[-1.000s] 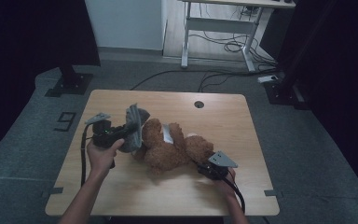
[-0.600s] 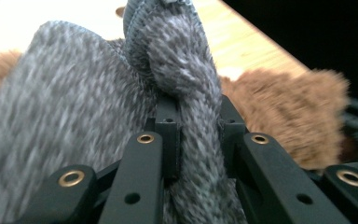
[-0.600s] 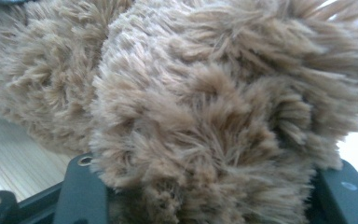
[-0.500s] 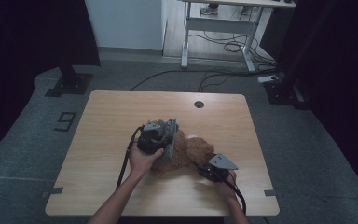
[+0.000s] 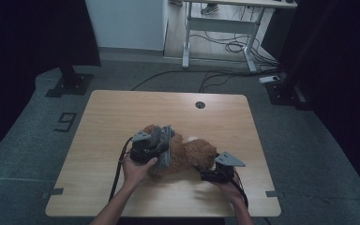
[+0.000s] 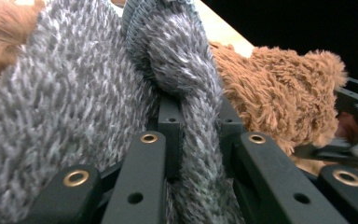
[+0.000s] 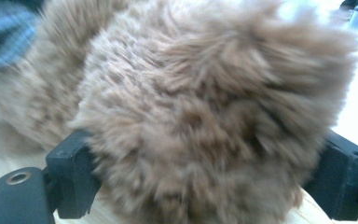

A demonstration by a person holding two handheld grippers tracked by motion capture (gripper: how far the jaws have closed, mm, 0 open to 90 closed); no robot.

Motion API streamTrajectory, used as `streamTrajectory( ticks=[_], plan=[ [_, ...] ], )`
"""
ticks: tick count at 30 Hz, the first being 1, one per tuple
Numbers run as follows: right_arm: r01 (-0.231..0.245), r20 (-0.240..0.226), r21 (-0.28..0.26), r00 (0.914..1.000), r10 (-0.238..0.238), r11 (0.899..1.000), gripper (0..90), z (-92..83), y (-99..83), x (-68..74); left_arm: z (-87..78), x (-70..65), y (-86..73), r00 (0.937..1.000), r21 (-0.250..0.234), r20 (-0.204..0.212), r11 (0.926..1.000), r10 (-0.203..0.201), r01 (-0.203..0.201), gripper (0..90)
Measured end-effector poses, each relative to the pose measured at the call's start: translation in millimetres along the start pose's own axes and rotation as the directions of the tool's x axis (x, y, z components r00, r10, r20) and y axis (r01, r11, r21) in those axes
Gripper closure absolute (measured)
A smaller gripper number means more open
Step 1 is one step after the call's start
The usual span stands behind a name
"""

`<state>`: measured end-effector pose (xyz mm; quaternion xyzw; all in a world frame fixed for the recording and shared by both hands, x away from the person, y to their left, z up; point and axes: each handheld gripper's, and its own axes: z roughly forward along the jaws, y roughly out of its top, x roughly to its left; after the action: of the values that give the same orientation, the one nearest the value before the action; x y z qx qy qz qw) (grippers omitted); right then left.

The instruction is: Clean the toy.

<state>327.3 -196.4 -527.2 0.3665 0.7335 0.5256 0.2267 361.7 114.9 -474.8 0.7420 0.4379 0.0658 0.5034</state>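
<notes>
A brown teddy bear (image 5: pixel 194 153) lies on the wooden table (image 5: pixel 122 112). My left gripper (image 5: pixel 163 150) is shut on a fold of a grey knitted garment (image 5: pixel 165 140) that lies over the bear's left part. In the left gripper view the jaws (image 6: pixel 196 112) pinch the grey knit (image 6: pixel 65 102), with the bear's brown fur (image 6: pixel 279 88) just beyond. My right gripper (image 5: pixel 206 169) is at the bear's near right side. Its jaws have just been opening and now stand wide (image 7: pixel 205 172) on either side of a furry brown part of the bear (image 7: pixel 191 102).
A round cable hole (image 5: pixel 200 104) sits near the table's far edge. Beyond the table are a white desk frame (image 5: pixel 215 37) with cables on the floor and a black stand base (image 5: pixel 70 82). A "9" marker (image 5: pixel 65 121) lies on the floor at the left.
My left hand has carried the grey garment rightward and down onto the bear. The right hand has stayed in place at the bear's near right side.
</notes>
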Motion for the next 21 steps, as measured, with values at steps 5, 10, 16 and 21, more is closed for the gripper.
streamTrajectory(
  ticks=[5,10,16,21],
  plan=[
    [-0.053,-0.017,-0.035,0.9985,0.053,0.998,10.5,-9.6,11.2,1.0,-5.7,-2.7,-8.2,0.9999,-0.017,-0.007,0.9998,0.014,-0.014,77.6],
    [-0.079,-0.013,-0.004,0.9968,0.079,0.997,3.5,5.3,17.2,4.1,-9.5,-6.7,-14.3,0.9997,-0.028,-0.005,0.9993,0.026,-0.026,77.6],
    [-0.107,0.016,0.062,0.9942,0.107,0.992,0.0,24.0,14.1,-0.7,-8.9,-11.2,-18.2,0.9992,-0.034,0.012,0.9987,0.039,-0.039,77.7],
    [-0.136,-0.009,0.069,0.9906,0.137,0.988,0.0,26.4,10.9,-5.3,-11.6,-11.4,-19.8,0.9993,-0.035,0.024,0.999,0.03,-0.029,77.6]
  ],
)
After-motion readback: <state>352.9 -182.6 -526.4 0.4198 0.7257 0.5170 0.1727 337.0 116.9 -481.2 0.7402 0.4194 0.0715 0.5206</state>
